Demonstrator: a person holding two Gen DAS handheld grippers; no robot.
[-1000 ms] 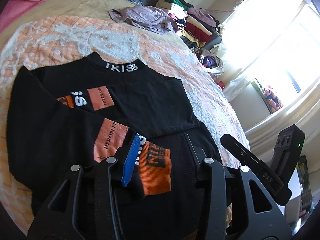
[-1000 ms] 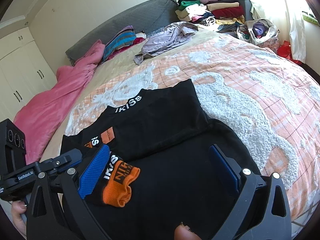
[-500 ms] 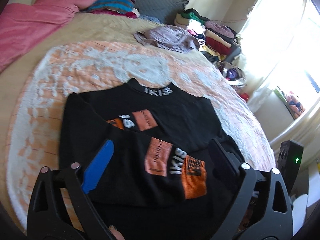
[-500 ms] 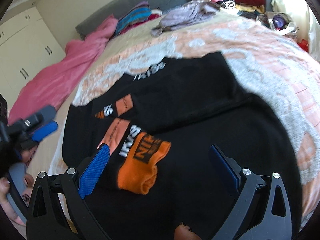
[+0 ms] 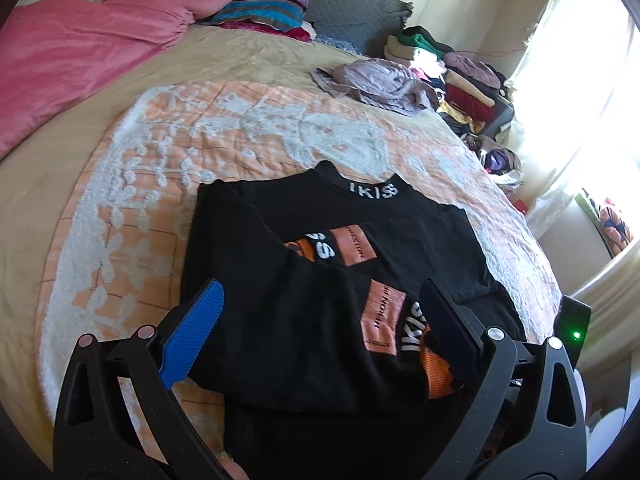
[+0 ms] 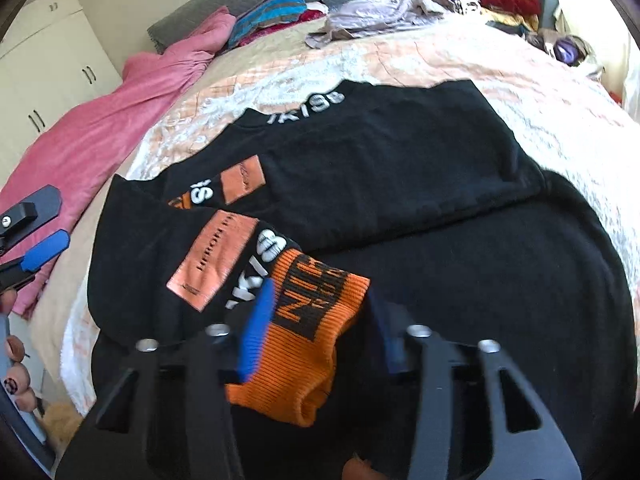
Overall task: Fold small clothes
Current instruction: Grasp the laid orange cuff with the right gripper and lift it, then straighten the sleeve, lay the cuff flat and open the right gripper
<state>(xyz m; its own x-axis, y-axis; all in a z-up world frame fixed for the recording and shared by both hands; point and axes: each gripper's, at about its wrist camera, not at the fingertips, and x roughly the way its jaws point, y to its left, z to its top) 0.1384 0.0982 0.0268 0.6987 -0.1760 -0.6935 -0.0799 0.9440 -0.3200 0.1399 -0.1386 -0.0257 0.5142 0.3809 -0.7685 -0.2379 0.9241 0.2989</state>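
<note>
A black sweater (image 5: pixel 360 248) lies flat on the bed (image 5: pixel 224 128), collar away from the cameras, with both sleeves folded in across the body. The nearer sleeve ends in an orange cuff (image 6: pixel 308 344).

The left tongs (image 5: pixel 320 332) stand wide, jaws either side of that sleeve and gripping nothing; they have just opened. The right tongs (image 6: pixel 320 328) have just been closing and now sit narrowed with the cuff between the jaws. Motion blur hides whether the pads actually press on the knit, so a firm grip cannot be confirmed.

Risks from here, as a judgement: if the right tongs close on only the cuff's top layer, lifting it may peel the sleeve open or drag it off its fold line. If they bite too deep, they could catch the body cloth below and pull the whole sweater askew. The left tongs, hanging close over the same sleeve, could snag it when they move. The sleeves overlap loosely, so any sideways tug may undo both.

Hidden or unclear: the sweater's hem is cut off behind the tongs in both views, and black on black makes layer edges hard to read. The far sleeve's end lies partly under the near one.
</note>
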